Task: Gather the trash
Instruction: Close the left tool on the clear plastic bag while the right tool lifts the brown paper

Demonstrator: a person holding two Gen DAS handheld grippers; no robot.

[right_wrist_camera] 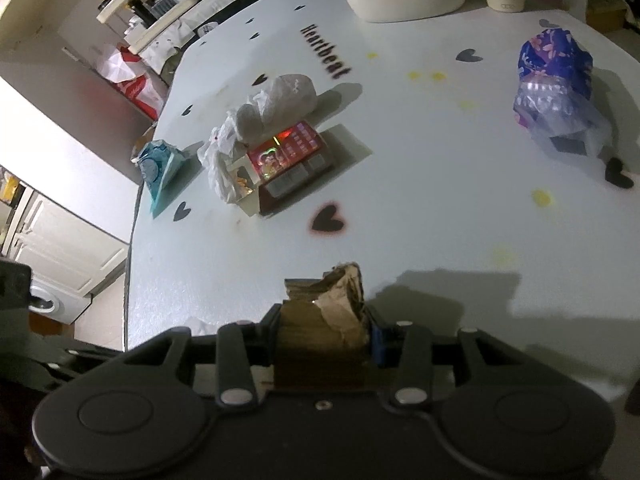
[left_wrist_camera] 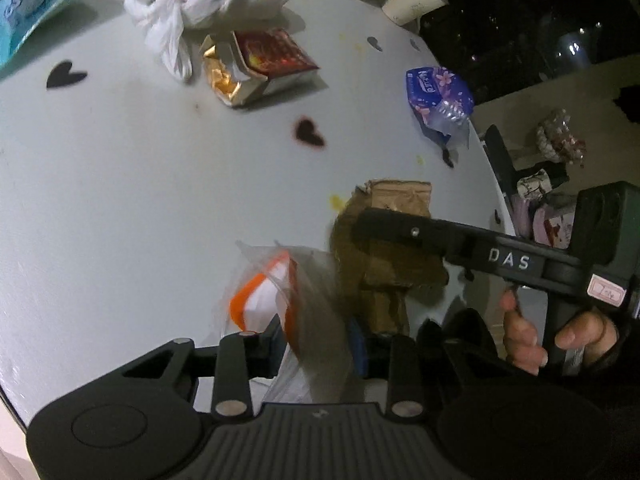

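Step in hand: both pieces are lifted, carry pending. The left tool (left_wrist_camera: 316, 344) pinches a clear bag (left_wrist_camera: 280, 300); the right tool (right_wrist_camera: 324, 336) pinches a cardboard scrap (right_wrist_camera: 324, 320). Ahead of both, on the worktop (right_wrist_camera: 420, 220), wrappers (right_wrist_camera: 280, 152) remain. Next move, as judged: deposit, then return.

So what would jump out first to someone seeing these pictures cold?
Probably both grippers already full: the left gripper pinches a clear plastic bag with orange-and-white contents, and the right gripper clamps a torn brown cardboard piece. Next, the litter on the white heart-print table: a red box beside a crumpled white plastic bag, and a blue floral wrapper far right.
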